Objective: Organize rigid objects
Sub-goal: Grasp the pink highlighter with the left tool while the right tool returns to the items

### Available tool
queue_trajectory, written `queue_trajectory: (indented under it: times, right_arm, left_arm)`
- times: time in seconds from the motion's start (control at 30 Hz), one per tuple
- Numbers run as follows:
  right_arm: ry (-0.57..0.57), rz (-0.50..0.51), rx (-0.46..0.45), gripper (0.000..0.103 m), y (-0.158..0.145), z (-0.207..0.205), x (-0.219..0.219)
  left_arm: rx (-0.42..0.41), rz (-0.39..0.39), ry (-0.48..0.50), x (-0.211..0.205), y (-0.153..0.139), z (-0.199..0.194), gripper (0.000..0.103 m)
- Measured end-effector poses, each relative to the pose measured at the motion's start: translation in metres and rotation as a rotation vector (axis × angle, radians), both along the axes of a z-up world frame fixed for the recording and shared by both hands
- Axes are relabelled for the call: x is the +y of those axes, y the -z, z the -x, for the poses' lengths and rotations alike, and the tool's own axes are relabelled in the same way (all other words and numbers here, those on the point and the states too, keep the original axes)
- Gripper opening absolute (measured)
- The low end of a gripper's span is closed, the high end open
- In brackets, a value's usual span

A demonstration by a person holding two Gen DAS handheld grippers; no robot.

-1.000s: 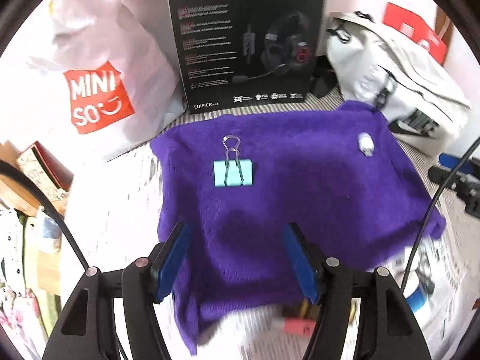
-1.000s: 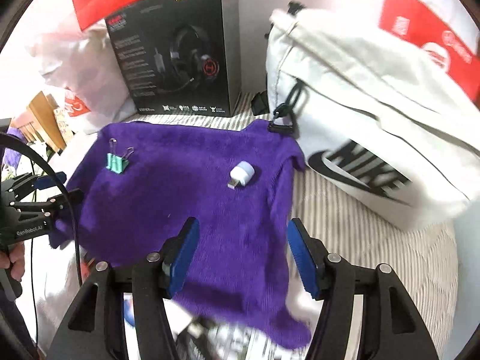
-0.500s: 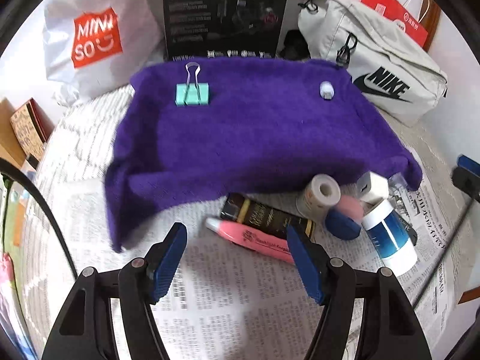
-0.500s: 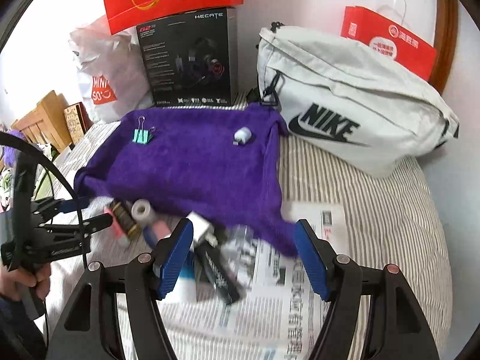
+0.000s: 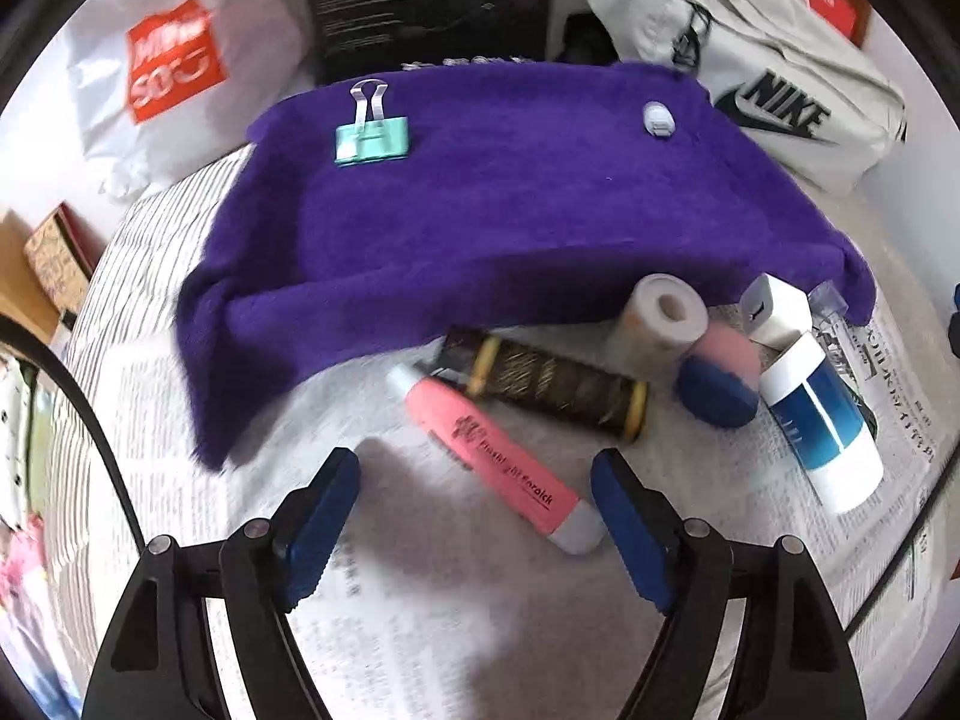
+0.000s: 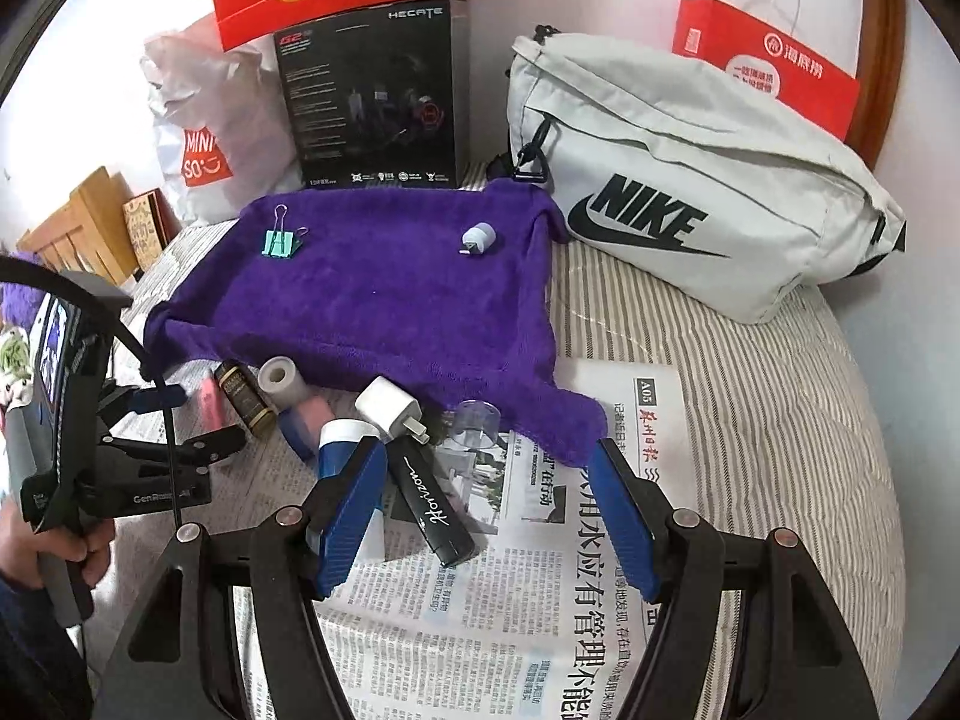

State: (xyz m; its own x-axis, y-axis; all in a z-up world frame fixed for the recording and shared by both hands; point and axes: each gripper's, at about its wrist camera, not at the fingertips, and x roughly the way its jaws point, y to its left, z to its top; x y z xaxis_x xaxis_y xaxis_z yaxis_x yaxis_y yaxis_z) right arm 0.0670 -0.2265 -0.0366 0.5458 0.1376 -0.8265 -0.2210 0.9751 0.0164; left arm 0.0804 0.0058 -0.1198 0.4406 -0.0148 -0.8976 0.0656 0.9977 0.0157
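left tool: jaws wide apart, nothing clamped, and they've just been opening up more
pink highlighter: lying on the newspaper right ahead of the left tool, its grey cap end just beside the tool's right finger, not touching as far as I can see
brown tube: just past the highlighter, a bit right of the left tool
tape roll: further out, right of the tube, up against the purple towel edge
right tool: jaws apart too, just opened a bit, holding nothing
black Horizon pen: sits between the right tool's fingers, closer to its left one, loose on the paper
blue and white bottle: partly behind the right tool's left finger
white charger plug: just beyond the pen
binder clip: far out on the towel, well away from both tools
small white adapter: also on the towel, far end
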Motion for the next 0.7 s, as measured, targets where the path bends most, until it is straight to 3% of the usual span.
queue_trajectory:
  times: [0.17, 0.33, 0.37, 0.43, 0.5, 0.57, 0.7]
  right_arm:
    - [0.001, -0.014, 0.005, 0.069, 0.002, -0.002, -0.003]
    - [-0.001, -0.012, 0.022, 0.069, 0.008, -0.004, -0.002]
    - [-0.002, -0.008, 0.027, 0.069, 0.010, -0.005, -0.003]
    - [0.000, -0.001, 0.033, 0.069, 0.014, -0.006, -0.004]
    - [0.003, 0.000, 0.041, 0.069, 0.016, -0.006, -0.006]
    - [0.010, 0.001, 0.045, 0.069, 0.018, -0.006, -0.009]
    - [0.022, -0.002, 0.051, 0.069, 0.020, -0.006, -0.014]
  left_arm:
    - [0.003, -0.030, -0.042, 0.020, -0.002, 0.017, 0.079]
    - [-0.020, 0.000, -0.061, 0.028, -0.002, 0.016, 0.077]
    - [-0.027, 0.001, -0.055, 0.027, -0.002, 0.016, 0.074]
    - [-0.056, 0.007, -0.018, 0.023, -0.003, 0.015, 0.056]
    - [-0.065, 0.020, -0.008, 0.024, -0.006, 0.012, 0.027]
    - [-0.066, 0.024, 0.003, 0.026, -0.006, 0.010, 0.018]
    - [-0.068, 0.047, 0.006, 0.033, -0.005, 0.010, 0.017]
